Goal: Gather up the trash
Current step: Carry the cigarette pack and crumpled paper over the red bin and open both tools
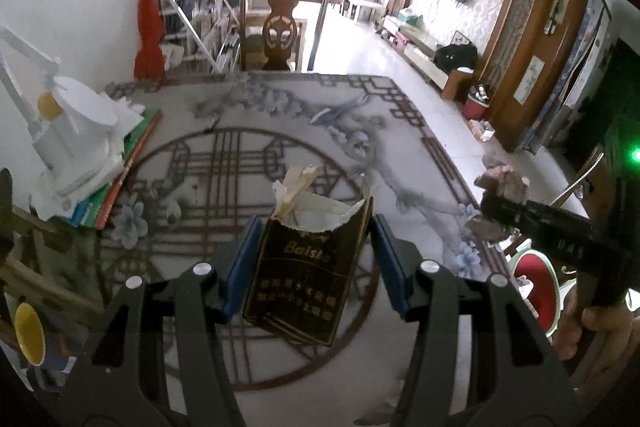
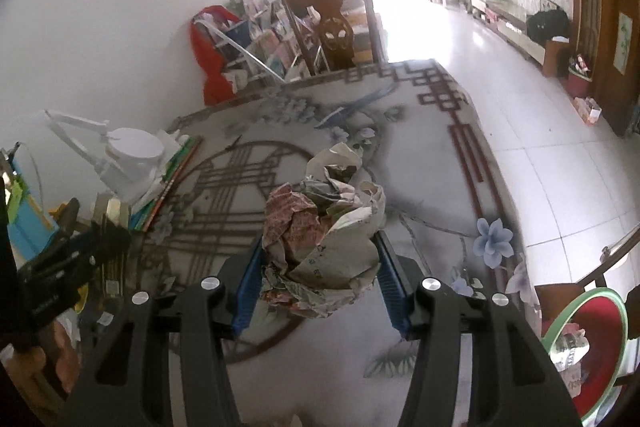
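My left gripper grips the torn box; my right gripper clenches the crumpled paper. I should hold both firmly until over the red bin beside the table.

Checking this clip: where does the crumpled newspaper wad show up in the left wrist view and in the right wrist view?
Left wrist view: crumpled newspaper wad at right edge, in the right gripper's tips.
Right wrist view: the wad fills the centre, between the blue pads.
Shared landmark: white desk lamp at left in both, on the table.
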